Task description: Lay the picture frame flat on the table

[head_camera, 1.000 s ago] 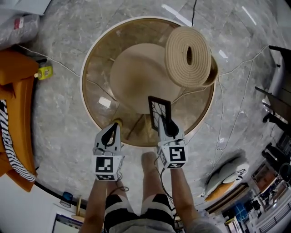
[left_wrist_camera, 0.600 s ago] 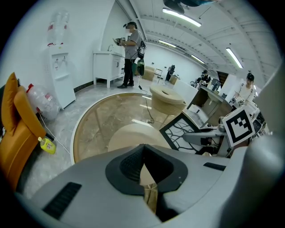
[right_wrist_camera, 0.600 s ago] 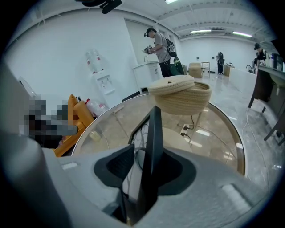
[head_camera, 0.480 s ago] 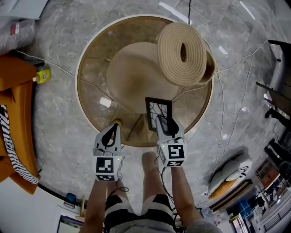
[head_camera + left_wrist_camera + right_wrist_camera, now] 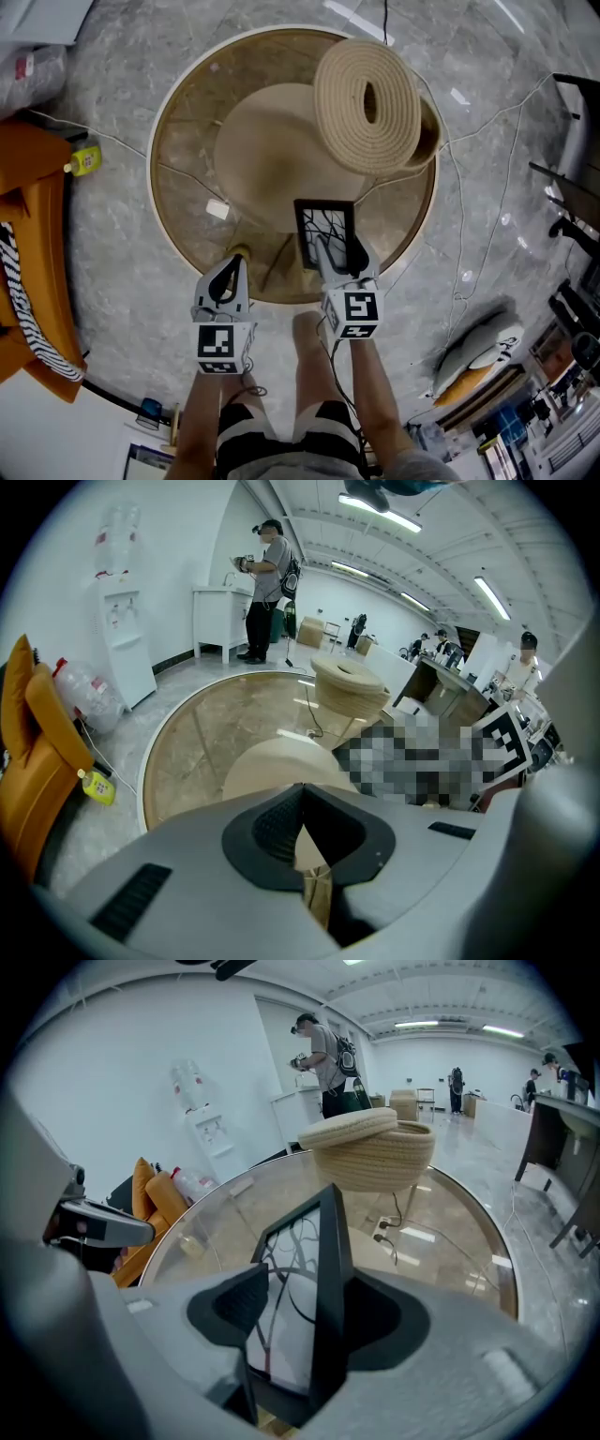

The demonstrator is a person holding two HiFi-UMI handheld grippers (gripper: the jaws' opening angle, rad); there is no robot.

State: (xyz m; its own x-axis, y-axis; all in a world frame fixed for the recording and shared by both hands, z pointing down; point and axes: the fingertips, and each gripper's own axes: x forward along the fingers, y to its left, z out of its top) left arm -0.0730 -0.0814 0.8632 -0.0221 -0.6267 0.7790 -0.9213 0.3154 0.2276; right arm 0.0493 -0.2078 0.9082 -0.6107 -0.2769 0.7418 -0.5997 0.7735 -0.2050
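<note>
Picture frame (image 5: 325,230) at the near side of the round glass table (image 5: 157,178), caught between the jaws of the right gripper (image 5: 339,255). Not flat yet: stands up on edge and tilted in the right gripper view, with a black border and a drawing of bare branches on its face. Hard to say whether its lower edge touches the glass (hidden behind the gripper body).

Right jaws just been opening, wide now, with the frame in the gap. Picture-side pad standing clear of the face; the frame's back close against the other jaw, no squeeze on it.

Over to the left gripper (image 5: 230,267): hovers at the table's near rim, well apart from the frame. Tips pressed together, nothing between them, only the table's pale round base (image 5: 272,150) showing through the gap behind.

Farther back on the glass, a big woven basket (image 5: 367,108), apart from the frame. Off on the floor to the left, an orange chair (image 5: 33,244).
</note>
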